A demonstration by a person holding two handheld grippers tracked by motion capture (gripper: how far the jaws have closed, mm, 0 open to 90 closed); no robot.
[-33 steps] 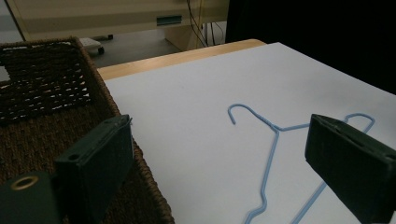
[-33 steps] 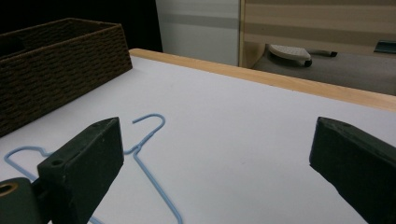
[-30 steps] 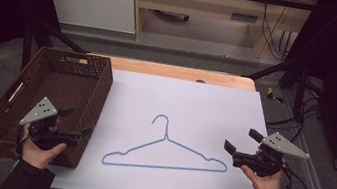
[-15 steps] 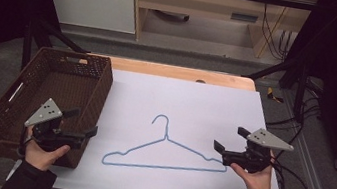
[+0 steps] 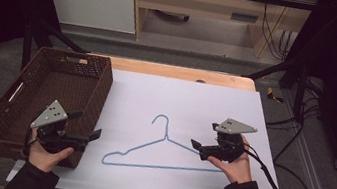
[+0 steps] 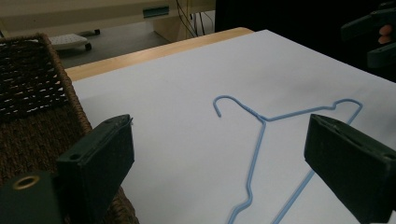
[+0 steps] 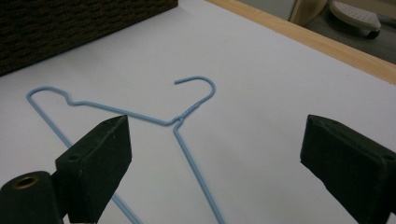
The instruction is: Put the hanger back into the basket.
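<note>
A blue wire hanger (image 5: 166, 135) lies flat on the white board (image 5: 205, 105), its hook pointing away from me. My right gripper (image 5: 203, 135) hovers at the hanger's right shoulder, pointing left. Its jaws have just been closing a little but still stand wide, with nothing pressed between them. In the right gripper view the hanger (image 7: 180, 122) runs across the board between the open jaws (image 7: 215, 135). My left gripper (image 5: 87, 124) is open beside the basket's near right corner, apart from the hanger's left end. From the left gripper view (image 6: 219, 135) the hanger (image 6: 261, 135) lies ahead.
A dark wicker basket (image 5: 101, 89) stands on the left of the table, its wall close to my left gripper. A wooden table edge (image 5: 185, 73) runs behind the board. The right gripper's cable (image 5: 275, 181) trails off the board's right side.
My right gripper has moved left across the board to the hanger's right shoulder. The left gripper and the hanger have stayed put.
</note>
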